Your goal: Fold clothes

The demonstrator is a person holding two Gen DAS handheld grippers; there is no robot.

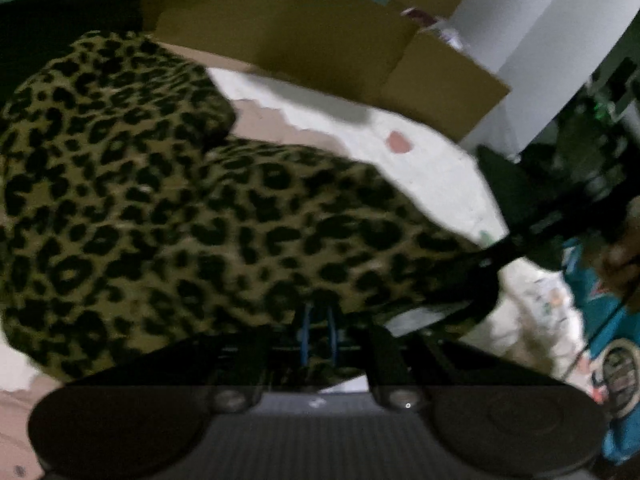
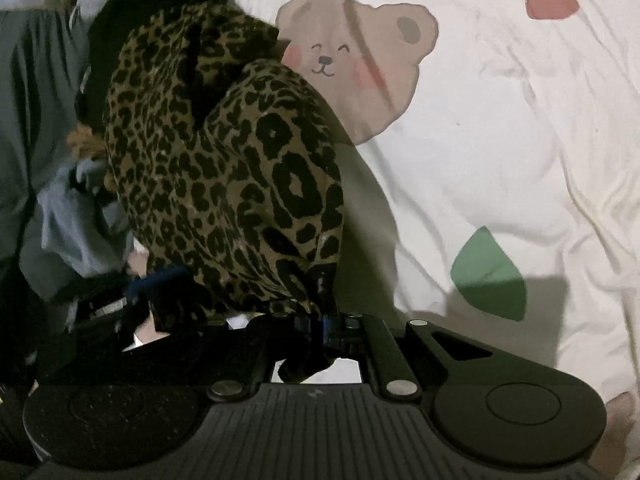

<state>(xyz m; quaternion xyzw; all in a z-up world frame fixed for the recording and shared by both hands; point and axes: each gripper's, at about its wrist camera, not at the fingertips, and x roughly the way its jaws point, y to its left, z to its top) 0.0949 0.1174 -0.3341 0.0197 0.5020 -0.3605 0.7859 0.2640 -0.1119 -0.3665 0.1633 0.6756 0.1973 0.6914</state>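
A leopard-print garment (image 1: 160, 208) hangs bunched above the white bear-print bedsheet (image 1: 420, 160). In the left wrist view my left gripper (image 1: 318, 328) is shut on its lower edge, blue pads (image 1: 306, 332) close together with cloth between them. The right gripper (image 1: 492, 276) shows there as a dark shape pinching the cloth's right end. In the right wrist view the same garment (image 2: 224, 168) rises in a crumpled column from my right gripper (image 2: 316, 320), which is shut on a gathered corner. The sheet (image 2: 500, 140) lies beneath.
Brown cardboard boxes (image 1: 320, 40) stand behind the bed beside a white wall. A teal printed cloth (image 1: 600, 320) lies at the right. Grey-blue clothes (image 2: 60, 200) are piled at the left of the right wrist view. A hand (image 1: 624, 256) shows at the far right.
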